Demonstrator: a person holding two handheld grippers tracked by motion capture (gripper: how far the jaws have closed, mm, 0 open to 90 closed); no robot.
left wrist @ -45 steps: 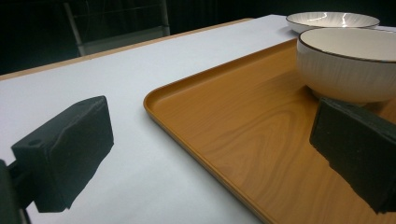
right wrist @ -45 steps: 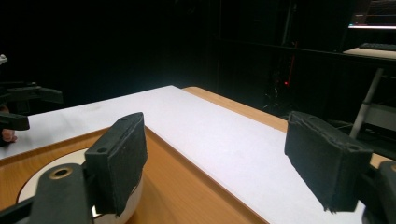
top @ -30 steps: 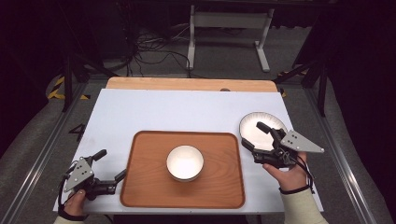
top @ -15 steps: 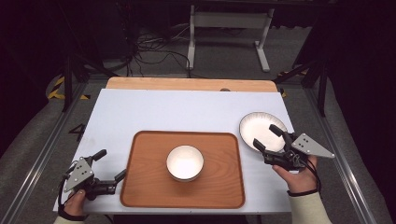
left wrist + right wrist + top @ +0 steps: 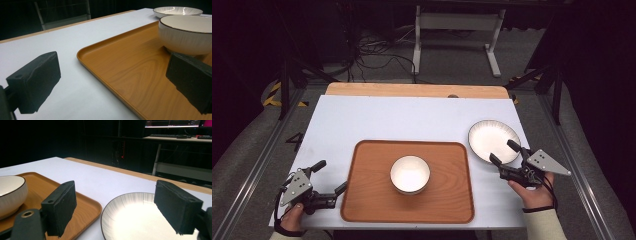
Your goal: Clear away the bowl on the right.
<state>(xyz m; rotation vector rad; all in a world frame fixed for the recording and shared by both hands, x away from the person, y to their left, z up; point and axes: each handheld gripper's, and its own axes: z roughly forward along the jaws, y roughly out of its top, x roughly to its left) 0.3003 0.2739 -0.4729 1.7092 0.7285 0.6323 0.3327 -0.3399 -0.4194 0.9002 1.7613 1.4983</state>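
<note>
While the white plate [image 5: 493, 140] sits on the table just right of the tray [image 5: 362, 200], the right gripper [image 5: 505, 155] waits at its near edge, jaws wide, holding nothing. The left gripper [image 5: 330, 177], also wide and empty, straddles the tray's left rim, with the bowl [image 5: 410, 173] in the tray's middle.

Tray [image 5: 447, 200]: orange-brown wood grain. Bowl [image 5: 410, 173]: white, thin dark rim, faint ribbed lines outside. Plate [image 5: 492, 140]: white centre, fine grey radial lines, dark rim. Table [image 5: 402, 120]: pale white top, light wood far edge. Gripper jaws: black.
</note>
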